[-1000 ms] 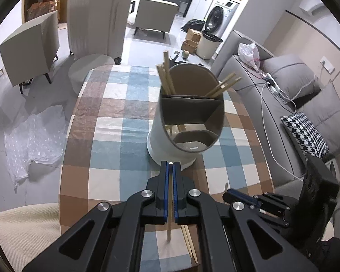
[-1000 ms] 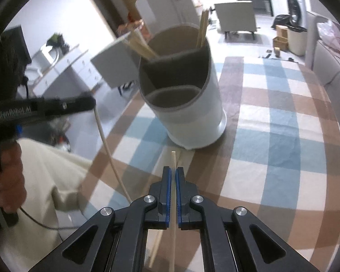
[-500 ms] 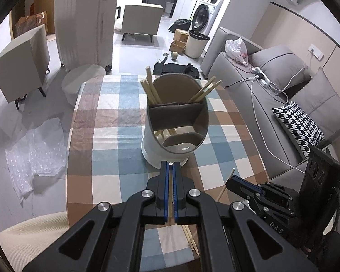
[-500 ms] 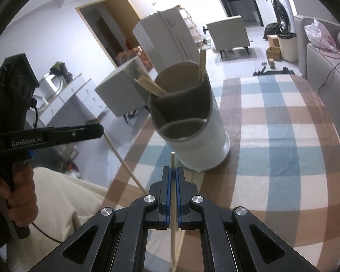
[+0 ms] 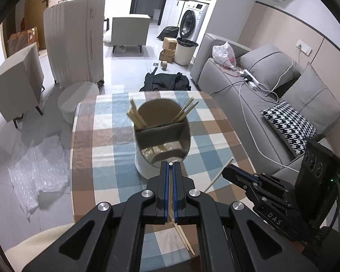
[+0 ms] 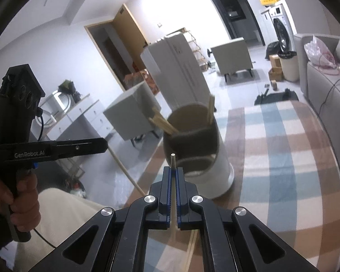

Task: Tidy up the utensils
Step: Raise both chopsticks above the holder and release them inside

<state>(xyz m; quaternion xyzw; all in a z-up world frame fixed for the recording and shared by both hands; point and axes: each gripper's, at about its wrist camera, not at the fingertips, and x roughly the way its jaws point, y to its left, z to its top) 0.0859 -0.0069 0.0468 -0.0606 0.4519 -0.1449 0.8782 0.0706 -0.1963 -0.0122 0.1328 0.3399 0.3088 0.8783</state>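
Left gripper [image 5: 170, 172]: you pinch one chopstick [image 6: 124, 170] | Right gripper [image 6: 173, 176]: you clamp another chopstick [image 6: 172, 158] (tip poking past jaws) | Holder [image 5: 162, 140]: just ahead of both jaws, on table [image 5: 101, 149]

Blue-brown-white checked tablecloth [image 5: 106, 140], white holder [image 5: 145, 170], houndstooth cushion [image 5: 287, 124].

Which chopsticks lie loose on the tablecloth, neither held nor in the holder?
The pair lying side by side under the left gripper. The others stand in the white holder, or are clamped, one each, in that gripper and the right gripper.
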